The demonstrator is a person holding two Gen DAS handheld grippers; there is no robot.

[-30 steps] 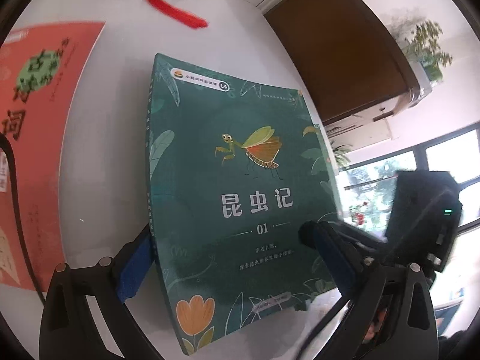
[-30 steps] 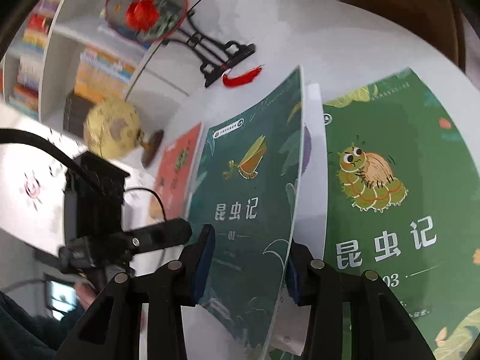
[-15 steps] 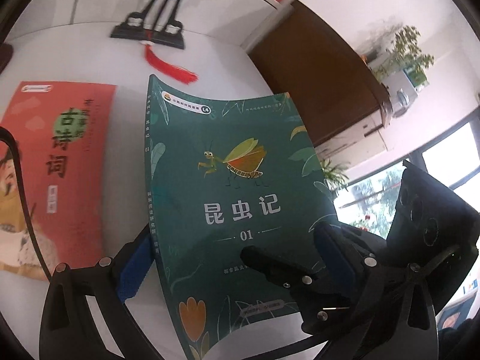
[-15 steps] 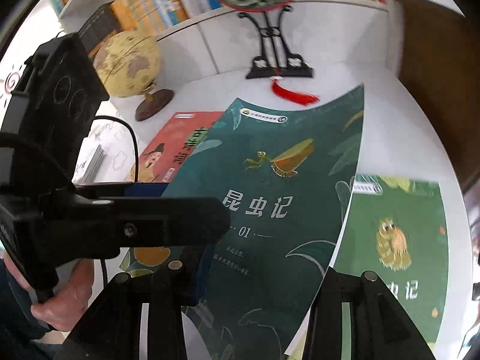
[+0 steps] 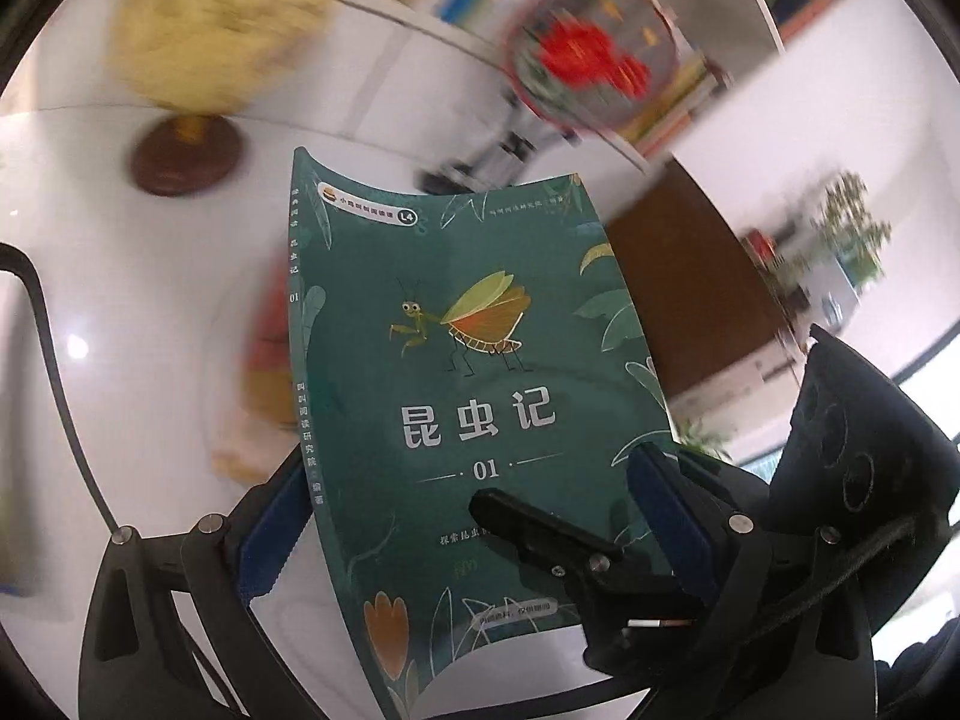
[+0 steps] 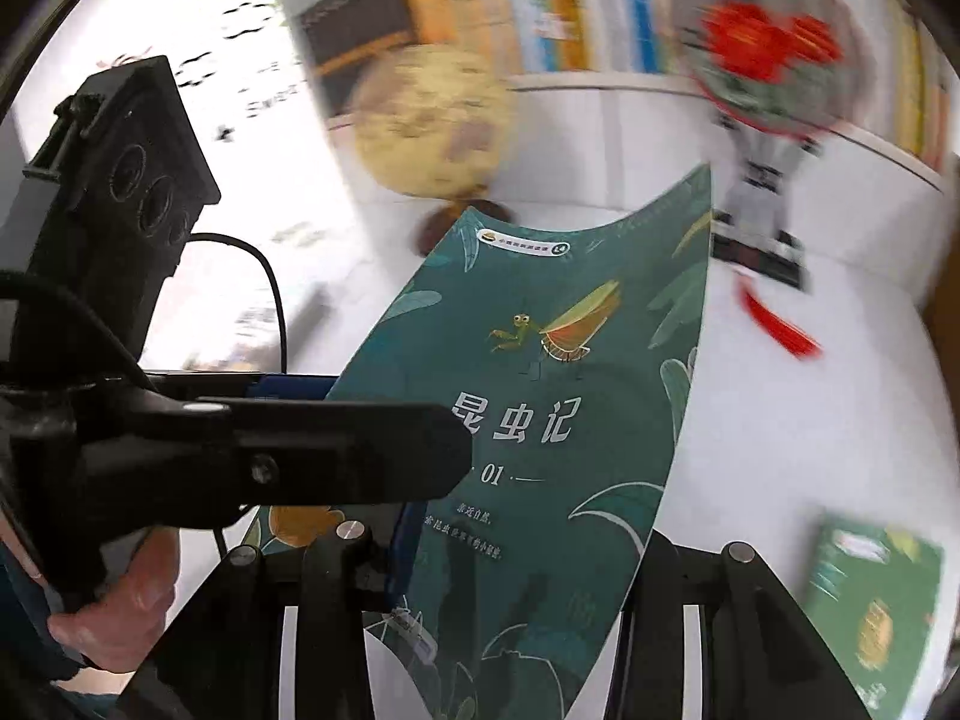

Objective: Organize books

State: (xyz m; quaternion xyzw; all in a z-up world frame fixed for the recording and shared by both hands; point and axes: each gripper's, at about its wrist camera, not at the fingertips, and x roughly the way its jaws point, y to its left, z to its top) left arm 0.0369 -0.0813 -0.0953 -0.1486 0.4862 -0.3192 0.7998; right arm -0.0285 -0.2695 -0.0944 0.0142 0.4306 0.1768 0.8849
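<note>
Tools from both sides clamp one dark green book (image 5: 480,396), lifted off the white tabletop (image 5: 120,360) with its mantis cover bowed. Left tool (image 5: 462,528) squeezes it across its width near the bottom, blue pads on the spine and the open edge; right tool (image 6: 516,564) pinches the same lower end, with the left tool's finger crossing in front. Beyond the book a second green book (image 6: 870,606) lies flat on the tabletop, then a blurred globe (image 6: 432,120), a round fan on a stand (image 6: 768,60) and a bookshelf (image 6: 570,0).
</note>
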